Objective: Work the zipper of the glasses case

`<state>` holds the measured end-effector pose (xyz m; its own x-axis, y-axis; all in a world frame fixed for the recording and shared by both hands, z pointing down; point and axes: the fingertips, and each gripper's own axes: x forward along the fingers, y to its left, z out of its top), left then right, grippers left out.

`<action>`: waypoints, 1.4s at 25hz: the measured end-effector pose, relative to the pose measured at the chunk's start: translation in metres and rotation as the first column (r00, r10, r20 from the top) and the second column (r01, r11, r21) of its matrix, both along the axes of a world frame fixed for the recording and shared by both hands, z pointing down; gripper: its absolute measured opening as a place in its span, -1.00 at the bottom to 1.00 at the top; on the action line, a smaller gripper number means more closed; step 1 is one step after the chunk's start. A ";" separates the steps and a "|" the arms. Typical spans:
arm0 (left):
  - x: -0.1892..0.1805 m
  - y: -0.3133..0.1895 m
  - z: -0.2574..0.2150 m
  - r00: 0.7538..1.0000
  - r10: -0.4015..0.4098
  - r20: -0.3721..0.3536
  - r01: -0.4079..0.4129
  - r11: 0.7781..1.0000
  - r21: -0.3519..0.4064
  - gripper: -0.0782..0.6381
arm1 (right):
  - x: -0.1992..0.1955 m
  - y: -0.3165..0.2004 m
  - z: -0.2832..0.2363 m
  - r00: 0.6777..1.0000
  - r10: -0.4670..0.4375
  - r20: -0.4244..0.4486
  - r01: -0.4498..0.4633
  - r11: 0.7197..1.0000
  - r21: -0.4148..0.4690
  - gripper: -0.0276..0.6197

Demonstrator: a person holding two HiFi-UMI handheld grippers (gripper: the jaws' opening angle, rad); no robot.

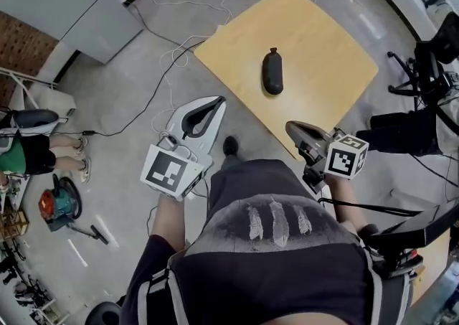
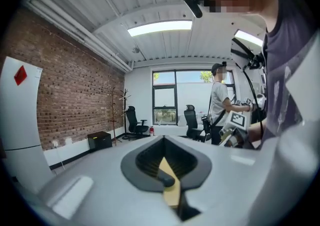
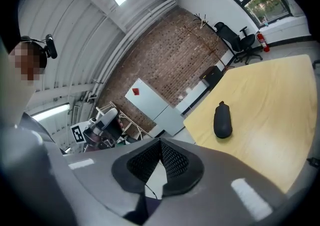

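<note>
Glasses case, dark and long, lies alone near the middle of the light wooden surface; where its zipper pull sits I cannot tell. The left gripper and the right gripper each have the jaws pressed together with nothing between them, and both are held close to the person's body, well apart from the case, so I judge the zipper work is not yet begun. The case probably lies free there so one gripper can steady it while the other pulls.
</note>
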<state>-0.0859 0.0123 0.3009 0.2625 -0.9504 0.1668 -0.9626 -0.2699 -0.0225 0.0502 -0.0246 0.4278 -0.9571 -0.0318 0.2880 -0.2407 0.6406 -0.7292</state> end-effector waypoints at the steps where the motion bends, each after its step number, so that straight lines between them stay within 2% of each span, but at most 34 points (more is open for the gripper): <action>1: -0.011 -0.005 0.002 1.000 0.010 -0.003 -0.010 1.000 -0.007 -0.79 | -0.009 -0.004 0.001 1.000 0.000 -0.016 0.000 1.000 0.002 -0.91; 5: -0.051 -0.023 0.010 0.998 0.056 -0.021 -0.056 0.998 -0.022 -0.79 | -0.040 -0.019 0.007 0.996 0.006 -0.094 -0.004 1.000 0.014 -0.91; 9: -0.078 -0.033 0.015 0.993 0.108 -0.038 -0.108 0.994 -0.006 -0.79 | -0.060 -0.023 0.026 0.985 -0.016 -0.169 0.014 1.000 -0.014 -0.91; 14: -0.102 -0.046 0.015 0.986 0.160 -0.052 -0.160 0.987 0.008 -0.79 | -0.073 -0.042 0.040 0.966 0.069 -0.249 -0.067 0.998 0.014 -0.90; 18: -0.105 -0.052 0.020 0.983 0.170 -0.062 -0.171 0.985 -0.006 -0.79 | -0.073 -0.056 0.041 0.957 0.083 -0.279 -0.081 0.997 0.019 -0.72; 24: -0.117 -0.060 0.034 0.985 0.162 -0.056 -0.165 0.985 -0.057 -0.79 | -0.084 -0.099 0.051 0.936 0.090 -0.341 -0.077 0.996 0.051 -0.24; 26: -0.125 -0.063 0.039 0.988 0.140 -0.067 -0.146 0.986 -0.082 -0.79 | -0.084 -0.121 0.065 0.921 0.083 -0.380 -0.069 0.996 0.051 -0.13; 28: -0.129 -0.070 0.044 0.989 0.126 -0.072 -0.133 0.986 -0.105 -0.79 | -0.079 -0.145 0.089 0.897 0.071 -0.437 -0.057 0.997 0.047 -0.10; 31: -0.124 -0.084 0.044 0.991 0.127 -0.047 -0.132 0.985 -0.114 -0.79 | -0.066 -0.176 0.128 0.860 0.046 -0.509 -0.049 0.999 0.007 -0.02; 35: -0.123 -0.094 0.036 0.991 0.131 -0.022 -0.133 0.983 -0.126 -0.79 | -0.072 -0.189 0.157 0.871 0.007 -0.492 -0.061 0.994 -0.095 0.10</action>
